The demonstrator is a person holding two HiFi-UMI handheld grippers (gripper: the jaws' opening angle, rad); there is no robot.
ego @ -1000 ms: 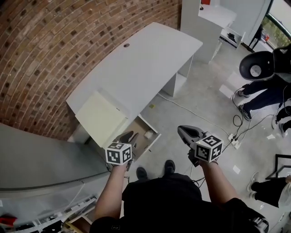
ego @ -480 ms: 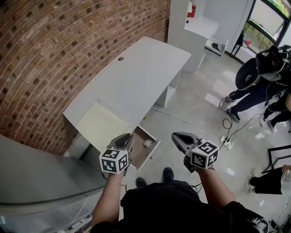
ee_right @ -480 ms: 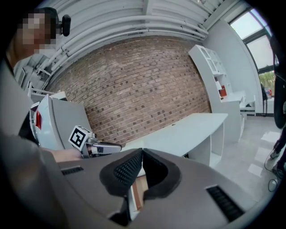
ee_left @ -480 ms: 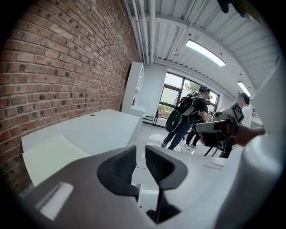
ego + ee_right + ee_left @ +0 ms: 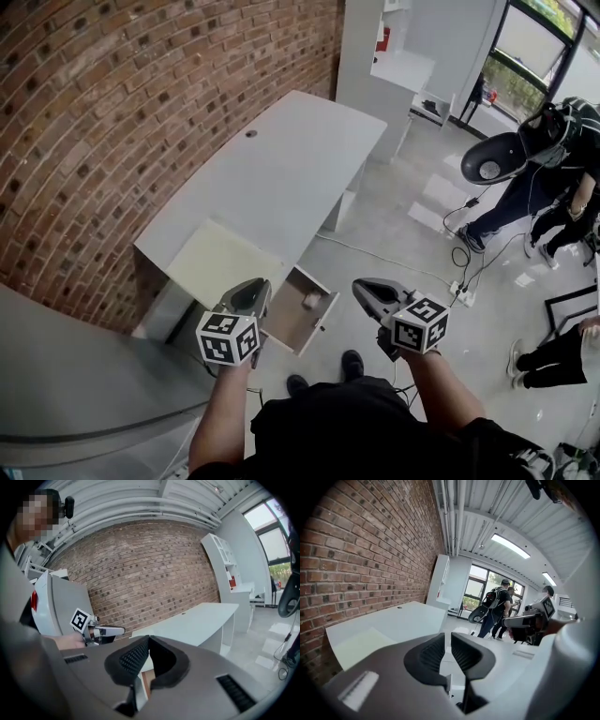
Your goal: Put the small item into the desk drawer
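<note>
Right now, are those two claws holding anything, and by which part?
Nothing. The left gripper is closing its fingers on nothing; the right gripper is shut and empty.

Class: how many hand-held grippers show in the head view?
2. The left hand-held gripper, jaws closing on nothing, hovers left of the open drawer; the right hand-held gripper, shut and empty, is over the floor. None seems hidden.

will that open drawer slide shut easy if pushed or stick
The drawer looks shallow and thin-walled, so it probably feels light and slides easily. It stands pulled well out from the desk, so an off-centre push might skew it. The small item lying loose inside would likely shift if it shuts hard.
</note>
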